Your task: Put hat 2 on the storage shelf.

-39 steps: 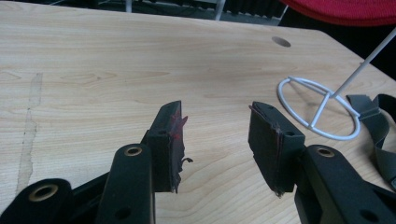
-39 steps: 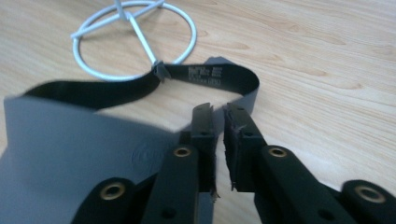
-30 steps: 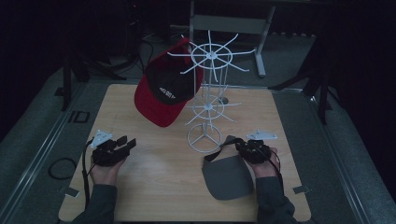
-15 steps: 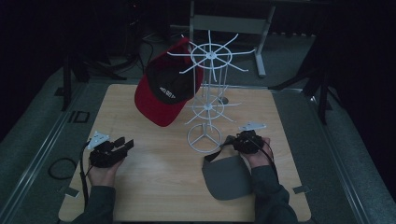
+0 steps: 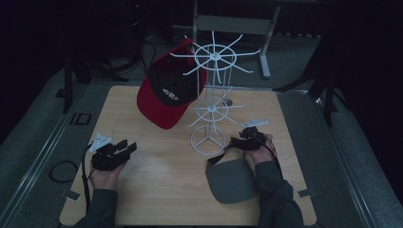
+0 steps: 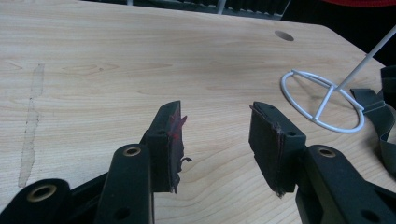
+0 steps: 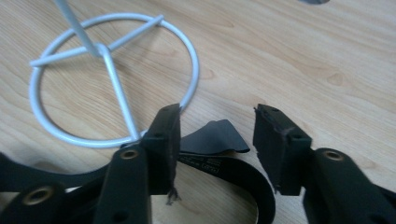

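A grey visor (image 5: 232, 180) lies flat on the table in front of the person's right hand, its dark strap (image 7: 212, 139) curling toward the white wire rack's base ring (image 7: 112, 79). My right gripper (image 5: 236, 142) hovers over that strap. Its jaws have just been opening, and the strap end lies between them, clear of the pads (image 7: 273, 140). A red and black cap (image 5: 168, 95) hangs on the rack's upper arms (image 5: 214, 57). At the left of the table my left gripper (image 5: 127, 147) stands open over bare wood, nothing between its jaws (image 6: 217, 116).
The rack's base ring (image 5: 207, 140) stands mid-table, just left of the right gripper; it also sits at the right of the left gripper view (image 6: 322, 105). The wooden table (image 5: 157, 190) has a small hole (image 6: 284, 35) toward its far edge. A cable loop (image 5: 61, 171) lies off its left edge.
The right gripper's jaws have spread apart and the hand has shifted a little away from the person, toward the rack's base. The visor stays on the table. The left hand has not moved.
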The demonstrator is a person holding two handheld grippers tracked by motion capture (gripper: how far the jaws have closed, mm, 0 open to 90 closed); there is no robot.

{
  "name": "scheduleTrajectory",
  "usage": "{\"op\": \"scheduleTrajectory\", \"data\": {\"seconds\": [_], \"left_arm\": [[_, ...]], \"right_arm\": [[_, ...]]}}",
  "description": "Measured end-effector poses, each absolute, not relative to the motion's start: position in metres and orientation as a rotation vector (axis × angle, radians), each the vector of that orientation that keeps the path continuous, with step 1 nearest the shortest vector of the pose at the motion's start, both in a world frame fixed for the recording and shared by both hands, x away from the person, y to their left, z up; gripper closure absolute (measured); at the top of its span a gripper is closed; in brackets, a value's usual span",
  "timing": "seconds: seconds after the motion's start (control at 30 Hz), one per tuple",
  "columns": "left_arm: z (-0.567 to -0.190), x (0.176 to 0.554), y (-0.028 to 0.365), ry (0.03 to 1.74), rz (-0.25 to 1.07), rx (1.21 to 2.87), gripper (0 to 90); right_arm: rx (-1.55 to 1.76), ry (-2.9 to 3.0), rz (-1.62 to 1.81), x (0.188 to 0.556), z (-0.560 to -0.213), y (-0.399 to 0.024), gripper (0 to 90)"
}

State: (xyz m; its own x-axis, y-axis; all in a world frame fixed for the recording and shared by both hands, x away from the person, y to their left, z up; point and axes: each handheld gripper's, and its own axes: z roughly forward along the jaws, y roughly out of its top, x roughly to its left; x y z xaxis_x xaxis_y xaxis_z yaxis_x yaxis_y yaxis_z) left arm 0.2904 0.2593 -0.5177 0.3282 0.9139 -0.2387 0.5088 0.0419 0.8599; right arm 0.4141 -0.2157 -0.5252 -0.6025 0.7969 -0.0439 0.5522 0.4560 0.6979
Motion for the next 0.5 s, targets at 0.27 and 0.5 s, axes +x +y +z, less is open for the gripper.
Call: {"op": "scheduleTrajectory", "data": {"seconds": [0.27, 0.5], "left_arm": [[-0.519, 0.289, 0.263, 1.326, 0.516, 1.598, 54.5], [-0.52, 0.289, 0.262, 1.331, 0.51, 1.595, 54.3]], "right_arm": [[1.165, 2.394, 0.921, 0.417, -0.529, -0.222, 53.4], [1.096, 2.427, 0.909, 0.412, -0.529, -0.227, 43.6]]}}
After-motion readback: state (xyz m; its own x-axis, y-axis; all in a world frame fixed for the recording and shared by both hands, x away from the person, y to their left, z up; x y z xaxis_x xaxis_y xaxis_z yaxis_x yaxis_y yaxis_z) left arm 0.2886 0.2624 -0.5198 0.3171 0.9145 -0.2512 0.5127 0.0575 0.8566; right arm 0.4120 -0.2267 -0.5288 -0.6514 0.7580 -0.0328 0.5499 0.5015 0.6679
